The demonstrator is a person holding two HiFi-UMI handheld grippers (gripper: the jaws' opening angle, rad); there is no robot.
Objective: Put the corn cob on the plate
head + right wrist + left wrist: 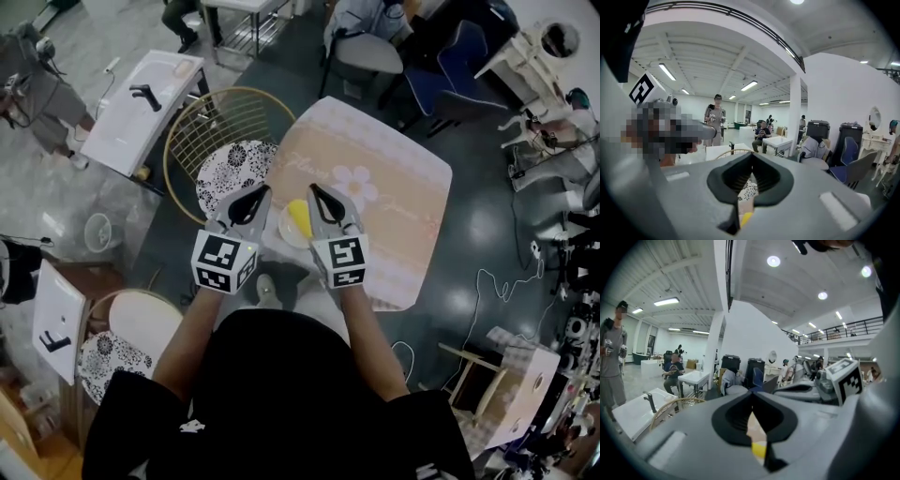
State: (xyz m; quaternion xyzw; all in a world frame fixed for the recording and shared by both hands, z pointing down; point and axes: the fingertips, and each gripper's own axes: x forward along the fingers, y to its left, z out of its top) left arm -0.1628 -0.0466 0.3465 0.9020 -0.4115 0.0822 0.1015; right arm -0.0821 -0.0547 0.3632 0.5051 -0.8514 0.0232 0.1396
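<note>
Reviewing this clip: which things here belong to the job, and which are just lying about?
Job: corn cob, the plate it lies on, left tool and right tool, both shut and empty.
Lying about: wire chair, patterned cushion, white side table, blue chair.

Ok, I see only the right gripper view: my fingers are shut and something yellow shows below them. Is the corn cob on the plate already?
Observer: Yes. In the head view, the corn cob lies on the white plate.
Operator: Where is that plate?
Observer: On the pink flowered tablecloth, near the edge on the person's side.
Operator: And the left gripper?
Observer: The left gripper has its fingers together, with nothing between them.
</note>
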